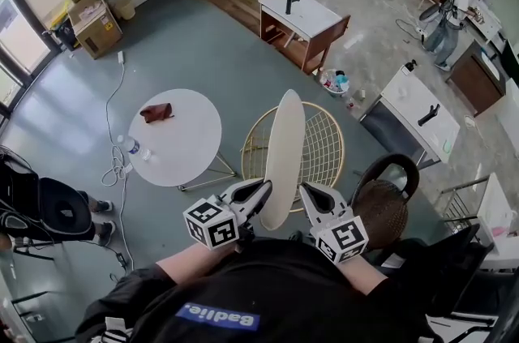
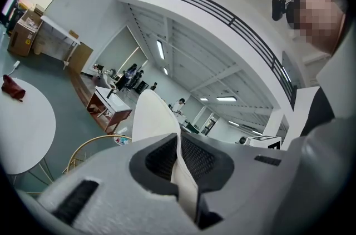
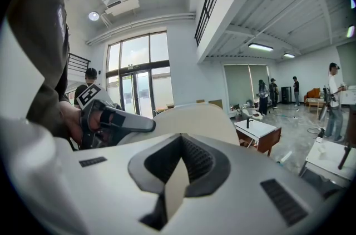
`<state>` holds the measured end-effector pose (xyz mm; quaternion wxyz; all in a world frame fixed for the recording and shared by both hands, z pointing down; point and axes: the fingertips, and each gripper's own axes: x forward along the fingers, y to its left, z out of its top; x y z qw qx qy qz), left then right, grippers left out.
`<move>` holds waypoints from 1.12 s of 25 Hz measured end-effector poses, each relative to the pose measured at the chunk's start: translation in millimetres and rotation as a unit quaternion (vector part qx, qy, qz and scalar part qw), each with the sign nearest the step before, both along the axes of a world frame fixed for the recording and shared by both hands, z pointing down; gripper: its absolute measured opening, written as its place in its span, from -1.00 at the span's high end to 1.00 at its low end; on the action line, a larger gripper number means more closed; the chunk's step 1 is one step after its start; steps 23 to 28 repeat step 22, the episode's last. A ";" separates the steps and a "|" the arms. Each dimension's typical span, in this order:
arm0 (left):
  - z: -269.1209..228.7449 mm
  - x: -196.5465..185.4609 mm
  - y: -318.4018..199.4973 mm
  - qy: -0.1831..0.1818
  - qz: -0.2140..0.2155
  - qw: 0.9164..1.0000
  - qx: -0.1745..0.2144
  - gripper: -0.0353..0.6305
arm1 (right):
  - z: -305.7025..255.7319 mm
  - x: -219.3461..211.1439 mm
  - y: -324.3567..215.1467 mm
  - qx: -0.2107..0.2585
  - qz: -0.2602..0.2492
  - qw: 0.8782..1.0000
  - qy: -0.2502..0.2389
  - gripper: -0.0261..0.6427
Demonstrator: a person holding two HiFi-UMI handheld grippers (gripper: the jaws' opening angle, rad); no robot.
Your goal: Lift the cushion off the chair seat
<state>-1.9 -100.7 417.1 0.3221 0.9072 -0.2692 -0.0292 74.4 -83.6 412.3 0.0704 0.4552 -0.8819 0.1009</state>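
The cream oval cushion [image 1: 285, 159] stands on edge in the air, above the seat of the gold wire chair [image 1: 326, 145]. Both grippers hold it by its near lower rim. My left gripper [image 1: 261, 194] is shut on the cushion's left side, and my right gripper [image 1: 306, 195] is shut on its right side. In the left gripper view the cushion [image 2: 151, 116] rises from between the jaws of the left gripper [image 2: 179, 149], pinched thin. In the right gripper view the cushion [image 3: 196, 116] is pinched in the right gripper [image 3: 179, 146], with the left gripper [image 3: 114, 120] beyond it.
A round white table [image 1: 182, 151] stands left of the chair, with a brown object [image 1: 156, 113] and a bottle [image 1: 133, 147] on it. A dark wicker chair [image 1: 384, 202] is close on the right. White-topped desks [image 1: 302, 13] and people stand farther off.
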 end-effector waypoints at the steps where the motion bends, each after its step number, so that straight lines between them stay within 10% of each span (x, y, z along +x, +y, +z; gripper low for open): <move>1: -0.1 0.0 0.2 0.000 0.000 1.000 0.000 0.79 | -0.1 0.2 0.4 -0.001 0.001 1.000 0.000 0.84; 28: 0.8 -0.4 -0.2 -0.003 0.002 1.000 -0.003 0.79 | 2.6 0.3 1.9 -0.007 -0.002 1.000 0.001 0.84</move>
